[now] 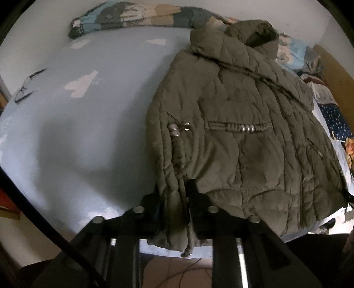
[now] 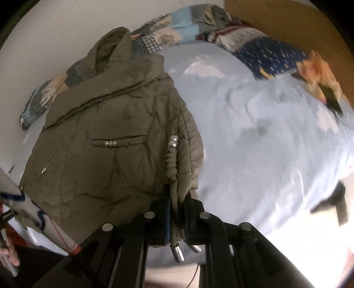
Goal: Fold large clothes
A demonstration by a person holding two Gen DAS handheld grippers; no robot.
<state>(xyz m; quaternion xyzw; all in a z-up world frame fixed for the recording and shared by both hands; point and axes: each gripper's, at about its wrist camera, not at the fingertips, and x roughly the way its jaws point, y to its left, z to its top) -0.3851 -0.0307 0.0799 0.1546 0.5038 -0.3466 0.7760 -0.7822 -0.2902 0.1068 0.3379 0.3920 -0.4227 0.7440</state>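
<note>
While both grippers have a bite on the bottom edge, this fold looks like it's only just getting started. Olive puffy jacket (image 1: pixel 239 133) is lying front-up on a bed with a pale blue sheet (image 1: pixel 93 124), collar and hood toward the far end, right up against a patchwork blanket (image 1: pixel 132 15) bunched along the wall.

Left gripper (image 1: pixel 174 199) is clamped on one bottom corner of the jacket, with a thick wad of fabric squeezed between the jaws and some hanging out underneath. Right gripper (image 2: pixel 178 210) is pinched nearly together on the other bottom corner, right where the ruched drawcord (image 2: pixel 171 159) runs down; two metal cord ends (image 2: pixel 177 253) dangle below the jaws.

As for progress: my guess is the sleeves are already tucked away, because neither view shows one sticking out and the jacket reads as a tidy rectangle-ish block. Can't confirm that though, they could be under it. The body itself isn't folded over yet, it's full length from hem to hood.

So what's left, I reckon, is carrying the hem up toward the collar to halve it, maybe tucking the hood in, then smoothing. Puffy stuff like this tends to spring back open, so it'll probably need a press down afterwards. There's a pair of glasses (image 1: pixel 26 86) off on the far side of the sheet, well apart from the jacket.
</note>
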